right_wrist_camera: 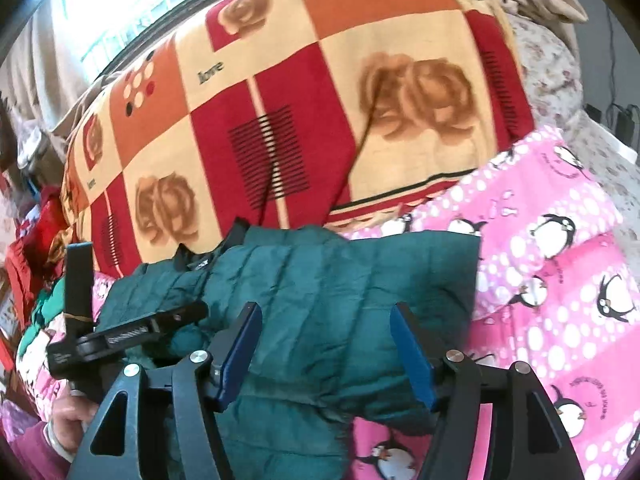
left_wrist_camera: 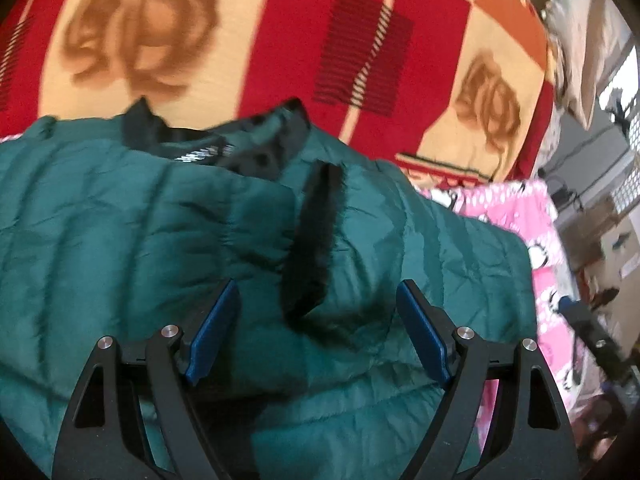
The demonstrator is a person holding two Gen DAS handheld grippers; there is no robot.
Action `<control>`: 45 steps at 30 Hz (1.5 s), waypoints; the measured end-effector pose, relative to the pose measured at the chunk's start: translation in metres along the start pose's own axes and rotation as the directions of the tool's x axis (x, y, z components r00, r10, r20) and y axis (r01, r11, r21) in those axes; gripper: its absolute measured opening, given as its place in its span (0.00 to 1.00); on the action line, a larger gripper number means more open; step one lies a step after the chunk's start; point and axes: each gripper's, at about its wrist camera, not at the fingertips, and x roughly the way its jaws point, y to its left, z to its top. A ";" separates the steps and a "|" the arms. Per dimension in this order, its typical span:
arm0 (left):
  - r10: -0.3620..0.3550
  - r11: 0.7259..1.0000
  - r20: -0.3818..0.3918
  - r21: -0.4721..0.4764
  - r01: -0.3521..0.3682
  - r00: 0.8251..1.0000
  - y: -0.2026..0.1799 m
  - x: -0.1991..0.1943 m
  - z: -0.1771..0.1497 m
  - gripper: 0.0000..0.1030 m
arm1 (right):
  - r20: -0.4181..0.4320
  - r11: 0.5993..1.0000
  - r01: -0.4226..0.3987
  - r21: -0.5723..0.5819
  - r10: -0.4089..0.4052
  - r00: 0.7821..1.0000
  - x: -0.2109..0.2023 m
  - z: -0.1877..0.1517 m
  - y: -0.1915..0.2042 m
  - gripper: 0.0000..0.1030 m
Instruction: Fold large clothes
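Nearest in both wrist views are blue pads set apart with nothing pinched: the left claw hangs wide over the green quilted jacket, and the right claw stands parted above the same jacket, fabric showing between its pads but not pressed by them. No earlier grip shows in either view; both claws are free.

Judging by the compact, layered lie of the jacket on the bed, a fold looks to have been laid down, and the step in hand seems to be the release and repositioning before the next fold. A black-edged strip, probably a cuff or hem band, lies across the top layer, with the black collar beyond it. The next move likely calls for picking a fresh edge, perhaps the collar end or the hem, with both claws pinching at matching points.

Under the jacket lies a pink penguin blanket, and farther off a red and cream rose-patterned blanket. Loose bedding could snag with the cloth. Room clutter at the edges stays well apart.
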 end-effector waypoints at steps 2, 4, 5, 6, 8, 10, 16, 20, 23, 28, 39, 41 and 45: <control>0.014 1.000 -0.025 0.021 -0.014 1.000 -0.007 0.014 0.001 0.79 | -0.001 1.000 0.012 0.013 -0.012 1.000 0.001 0.000 -0.008 0.62; 0.016 1.000 -0.029 0.027 -0.015 0.999 -0.011 0.022 0.002 0.77 | -0.007 0.999 0.020 0.032 -0.020 1.000 0.003 0.000 -0.015 0.62; -0.001 1.000 -0.015 0.029 0.002 1.000 -0.012 0.023 0.001 0.54 | -0.007 0.999 0.022 0.040 -0.021 1.000 0.003 0.000 -0.018 0.62; -0.005 1.000 -0.013 0.030 0.006 1.000 -0.013 0.023 0.002 0.37 | -0.005 0.999 0.024 0.046 -0.023 1.000 0.003 -0.001 -0.021 0.62; -0.006 1.000 -0.042 0.030 0.007 0.999 -0.014 0.024 0.004 0.22 | 0.003 0.998 0.036 0.056 -0.036 0.999 0.002 -0.002 -0.025 0.62; -0.010 0.999 -0.016 0.037 0.011 1.000 -0.013 0.016 0.005 0.18 | 0.009 0.997 0.046 0.068 -0.046 0.999 0.002 -0.002 -0.029 0.62; 0.065 0.996 0.107 0.053 -0.071 0.992 0.000 -0.027 0.015 0.10 | 0.052 0.993 0.022 0.112 -0.028 0.998 -0.003 0.000 -0.034 0.62; 0.117 0.992 0.168 0.035 -0.124 0.979 0.020 -0.053 0.023 0.10 | 0.047 0.992 0.017 0.127 -0.023 0.999 0.002 0.001 -0.032 0.62; 0.150 0.988 0.201 0.014 -0.156 0.968 0.039 -0.073 0.026 0.10 | 0.037 0.990 0.003 0.141 -0.009 0.999 0.010 0.001 -0.029 0.62; 0.229 0.973 0.244 -0.014 -0.232 0.942 0.071 -0.102 0.024 0.10 | -0.024 0.987 -0.030 0.155 0.034 0.999 0.038 0.000 -0.018 0.62; 0.356 0.933 0.295 -0.056 -0.356 0.887 0.135 -0.143 0.005 0.10 | -0.134 0.997 -0.069 0.023 0.072 0.988 0.107 -0.009 0.050 0.63; 0.366 0.930 0.279 -0.068 -0.362 0.888 0.145 -0.141 0.000 0.10 | -0.136 0.998 -0.058 -0.036 0.052 0.989 0.118 -0.009 0.064 0.63; 0.382 0.924 0.238 -0.092 -0.371 0.893 0.163 -0.134 -0.013 0.10 | -0.171 0.986 -0.042 -0.159 0.015 0.985 0.145 -0.012 0.088 0.63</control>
